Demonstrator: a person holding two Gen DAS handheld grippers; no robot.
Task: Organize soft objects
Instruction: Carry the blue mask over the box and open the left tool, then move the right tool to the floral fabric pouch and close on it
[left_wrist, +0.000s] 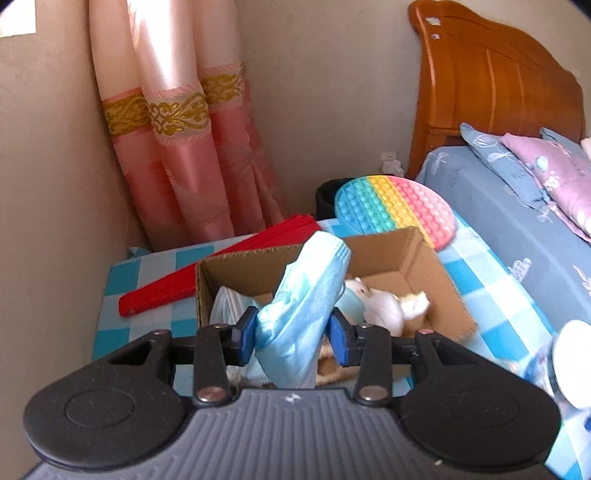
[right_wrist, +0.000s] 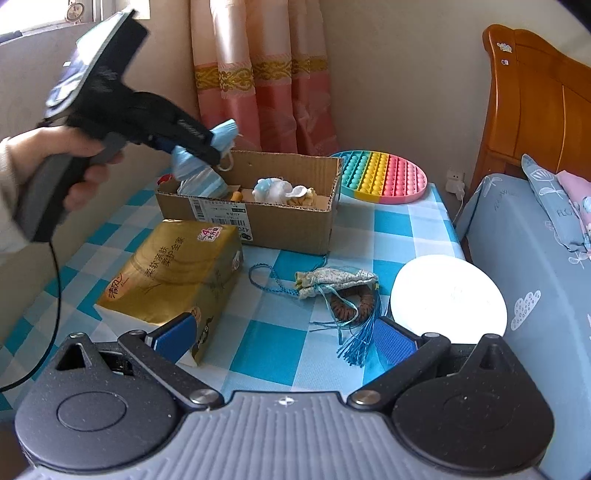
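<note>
Above the cardboard box (left_wrist: 436, 280) on the counter (right_wrist: 391, 221), the left tool (left_wrist: 293, 334) has a light blue face mask (left_wrist: 306, 295) between its blue pads. One pad (left_wrist: 246, 328) touches the mask on the left side, but on the other side I cannot tell if the pad presses it, so the grip is not sure. From the right wrist view, this mask hangs over the left end of the box, and a person's hand (right_wrist: 55, 173) holds the tool's handle. Inside the box lie more light blue masks (left_wrist: 227, 306) and a white and blue plush toy (right_wrist: 280, 190). The right tool (right_wrist: 284, 338) stands wide open and holds nothing, low over the checked cloth of the counter. Just before it lie a silver pouch with blue cord and tassel (right_wrist: 334, 282), a gold tissue pack (right_wrist: 177, 269) and a white round disc (right_wrist: 448, 295). Behind the box rests a rainbow pop mat (right_wrist: 384, 177), and a red folded fan (left_wrist: 207, 273) lies beside the box
</note>
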